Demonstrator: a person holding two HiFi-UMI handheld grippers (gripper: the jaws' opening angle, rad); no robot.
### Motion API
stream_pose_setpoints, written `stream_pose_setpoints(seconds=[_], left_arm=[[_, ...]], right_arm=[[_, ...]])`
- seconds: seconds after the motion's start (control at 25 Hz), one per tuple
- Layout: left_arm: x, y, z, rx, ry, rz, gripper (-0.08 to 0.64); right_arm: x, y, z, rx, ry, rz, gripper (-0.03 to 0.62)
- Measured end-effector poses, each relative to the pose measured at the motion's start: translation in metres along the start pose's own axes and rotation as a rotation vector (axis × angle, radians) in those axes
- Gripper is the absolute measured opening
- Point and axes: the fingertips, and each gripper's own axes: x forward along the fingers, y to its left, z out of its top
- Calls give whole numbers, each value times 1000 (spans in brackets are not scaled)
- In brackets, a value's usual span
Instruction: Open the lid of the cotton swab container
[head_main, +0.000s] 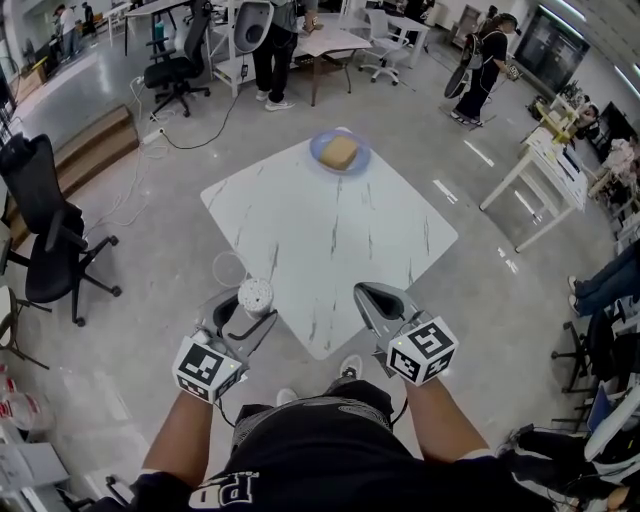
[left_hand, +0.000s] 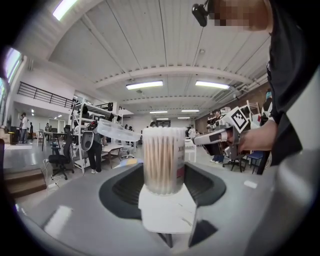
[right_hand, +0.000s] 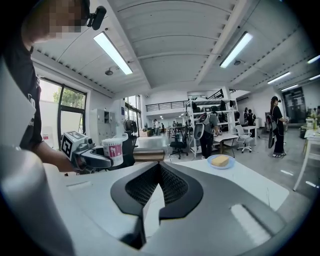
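Observation:
A clear round cotton swab container (left_hand: 163, 159) full of upright swabs stands between the jaws of my left gripper (left_hand: 164, 186), which is shut on it. Its clear lid (left_hand: 111, 131) is swung open to the left and still hangs from the rim. From above, the container (head_main: 255, 297) shows its white top, the lid (head_main: 228, 268) beside it, and my left gripper (head_main: 245, 318) holds it off the table's near left edge. My right gripper (head_main: 372, 296) is shut and empty, a little right of the container. The right gripper view shows its jaws (right_hand: 159, 167) together and the container (right_hand: 112, 151) to the left.
A white marble table (head_main: 330, 240) lies ahead, with a blue plate (head_main: 322, 158) holding a yellow sponge (head_main: 339, 151) at its far corner. Office chairs (head_main: 45, 235), desks and several people stand around the room. Cables run over the grey floor at left.

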Motion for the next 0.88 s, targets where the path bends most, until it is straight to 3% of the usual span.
stream_pose_setpoints(seconds=[0.88], left_arm=[[-9, 6, -1, 13, -5, 19, 301]], right_arm=[[-22, -21, -21, 10, 22, -74, 0]])
